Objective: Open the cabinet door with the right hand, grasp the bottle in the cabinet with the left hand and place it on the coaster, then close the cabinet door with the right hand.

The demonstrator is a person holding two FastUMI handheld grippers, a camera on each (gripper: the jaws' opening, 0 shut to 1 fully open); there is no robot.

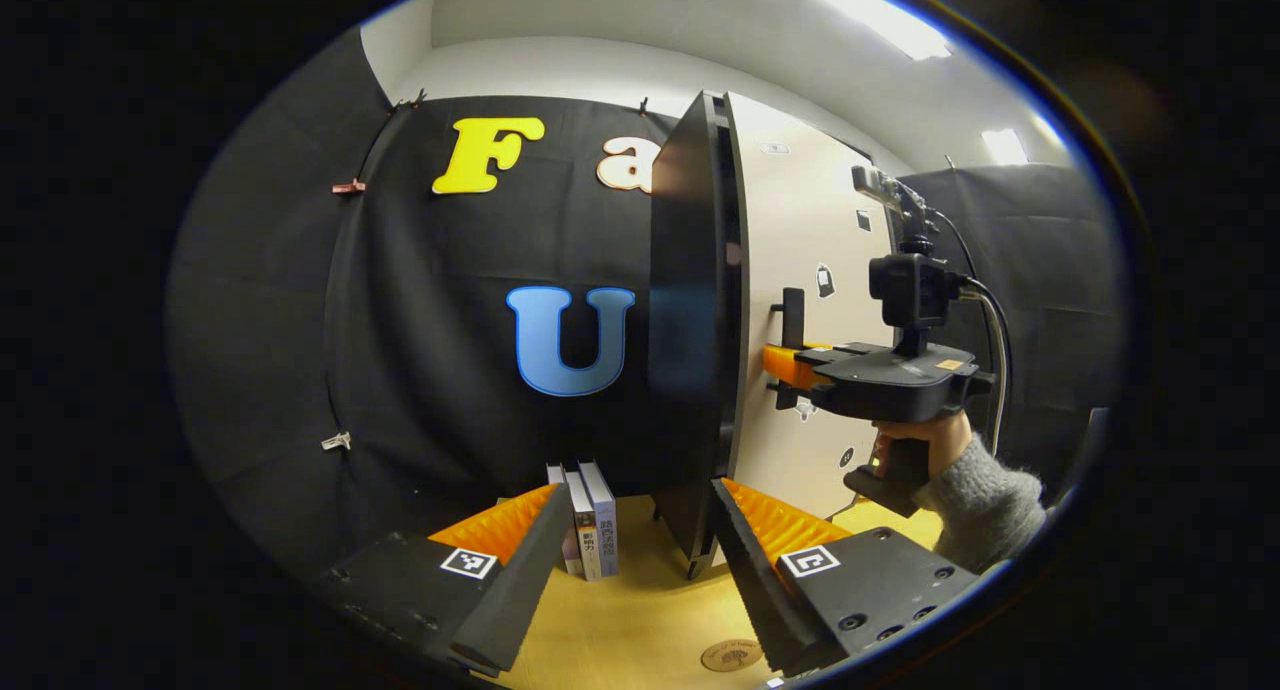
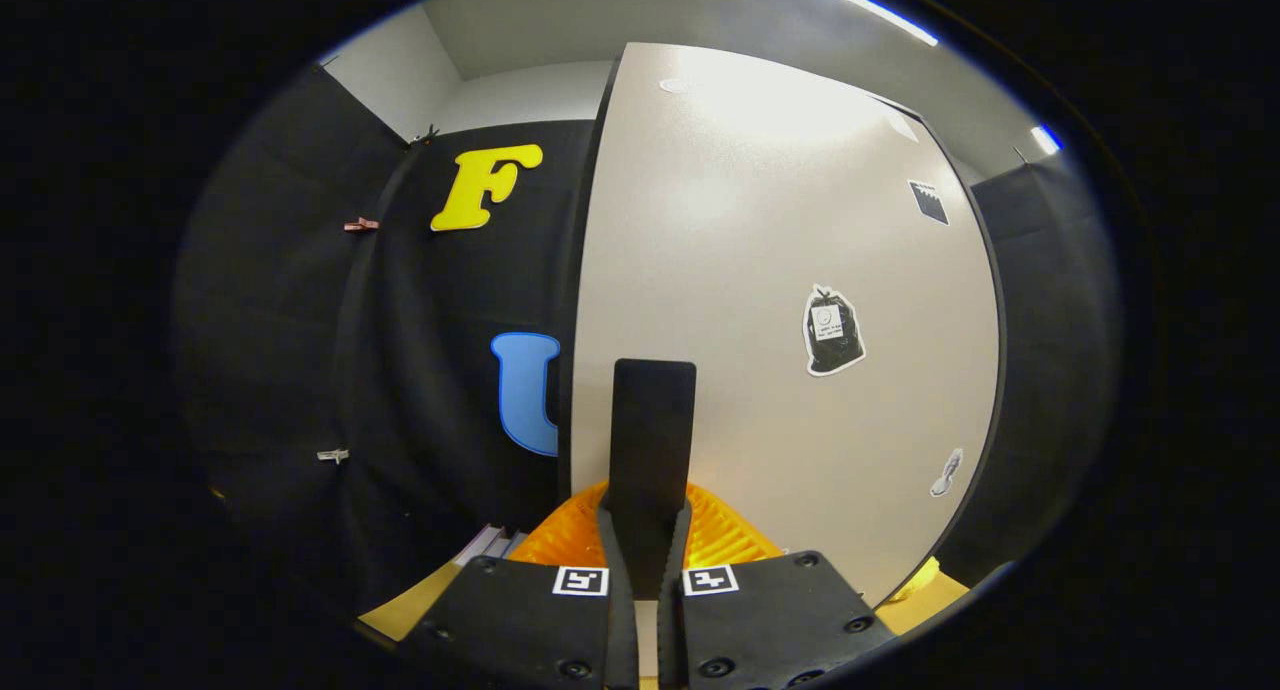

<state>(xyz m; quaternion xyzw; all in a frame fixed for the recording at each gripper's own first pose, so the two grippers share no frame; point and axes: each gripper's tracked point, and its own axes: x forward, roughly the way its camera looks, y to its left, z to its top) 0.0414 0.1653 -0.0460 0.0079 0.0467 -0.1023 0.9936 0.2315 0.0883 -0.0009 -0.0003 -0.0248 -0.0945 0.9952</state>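
From the left gripper view, the left gripper [image 1: 632,560] hangs low over the pale wooden tabletop [image 1: 640,620] with its jaws spread wide and nothing between them. Ahead stands the tall cabinet door, dark-edged with a cream face [image 1: 800,270], seen nearly edge-on and partly swung out. Out on its face the right gripper [image 1: 790,365], carried by a hand [image 1: 915,445] in a grey woolly sleeve [image 1: 985,510], is up against the slim black upright handle [image 1: 793,315]. Three thin books standing on end [image 1: 585,520] sit just left of the door's foot, and a round wooden coaster [image 1: 732,655] lies on the table near the left gripper — that is where the bottle must go. The bottle itself should be inside the cabinet; from here the door's dark edge hides the interior, so I can't say where it stands.

Now the right gripper view — the right gripper [image 2: 648,570] is clenched on the black handle [image 2: 652,440], both fingers pressing its sides low down. A good hold: the bar looks stiff and square-edged, unlikely to slip. The door looks a rigid, fairly light panel that should swing on its hinges, so pull along its arc rather than straight out. A black bag-shaped sticker [image 2: 833,330] sits on the door face. The books stand close to the opening, I'd judge — the left gripper must reach in past them.
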